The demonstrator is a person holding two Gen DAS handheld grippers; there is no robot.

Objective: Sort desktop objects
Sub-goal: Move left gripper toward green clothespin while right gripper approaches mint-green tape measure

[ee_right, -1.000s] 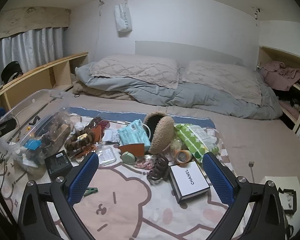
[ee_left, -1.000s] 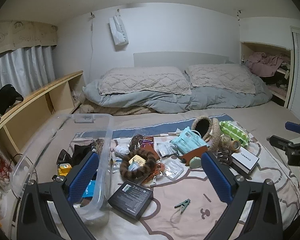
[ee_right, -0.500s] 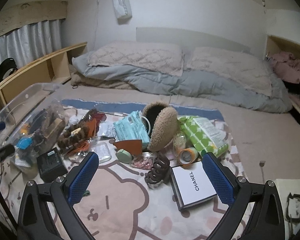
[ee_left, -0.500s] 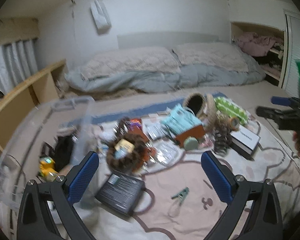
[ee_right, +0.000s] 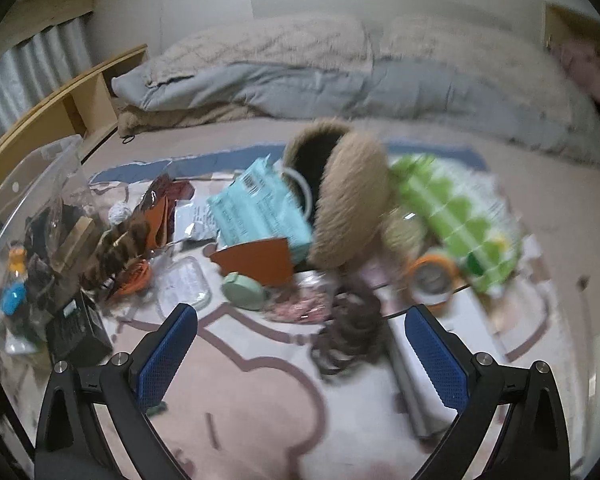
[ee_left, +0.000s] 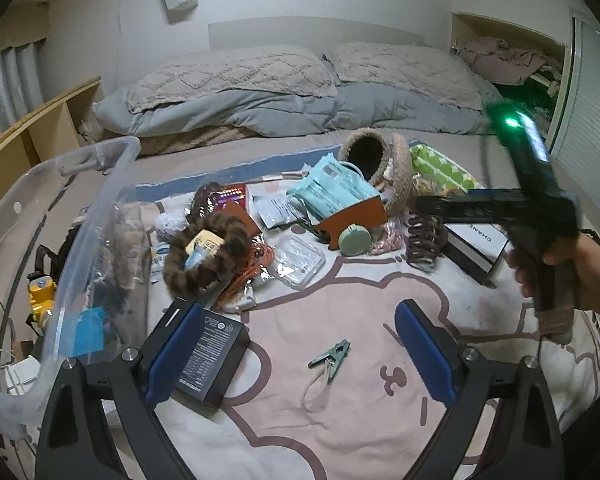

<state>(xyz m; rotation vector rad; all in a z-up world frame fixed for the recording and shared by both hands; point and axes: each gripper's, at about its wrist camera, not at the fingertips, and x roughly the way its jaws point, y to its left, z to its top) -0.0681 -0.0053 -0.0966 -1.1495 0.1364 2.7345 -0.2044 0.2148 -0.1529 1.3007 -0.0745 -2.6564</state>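
Clutter lies on a pink bear blanket [ee_left: 340, 420]. My left gripper [ee_left: 298, 308] hangs over its near part, jaws closing, pads touching nothing. A black box [ee_left: 208, 354] lies under its left finger and a green clip [ee_left: 332, 354] between the fingers. Beyond are a furry brown scrunchie [ee_left: 208, 252], a teal packet [ee_left: 332, 192] and a round green case [ee_left: 354, 236]. My right gripper [ee_right: 300, 312] is open above a brown hair claw [ee_right: 348, 336] and a white box [ee_right: 424, 360]. This view is blurred. A hand [ee_left: 580, 264] holds that gripper at the right.
A clear plastic bin [ee_left: 100, 184] with several items stands at the left edge. A fuzzy tan pouch [ee_right: 352, 200], a green dotted pack [ee_right: 456, 216] and an orange tape roll [ee_right: 434, 280] lie at the back right. Pillows and a grey duvet [ee_left: 300, 108] fill the far side.
Both views have tilted down and come closer to the clutter. The right gripper has swung into the left wrist view over the white box. The left jaws have narrowed slightly.
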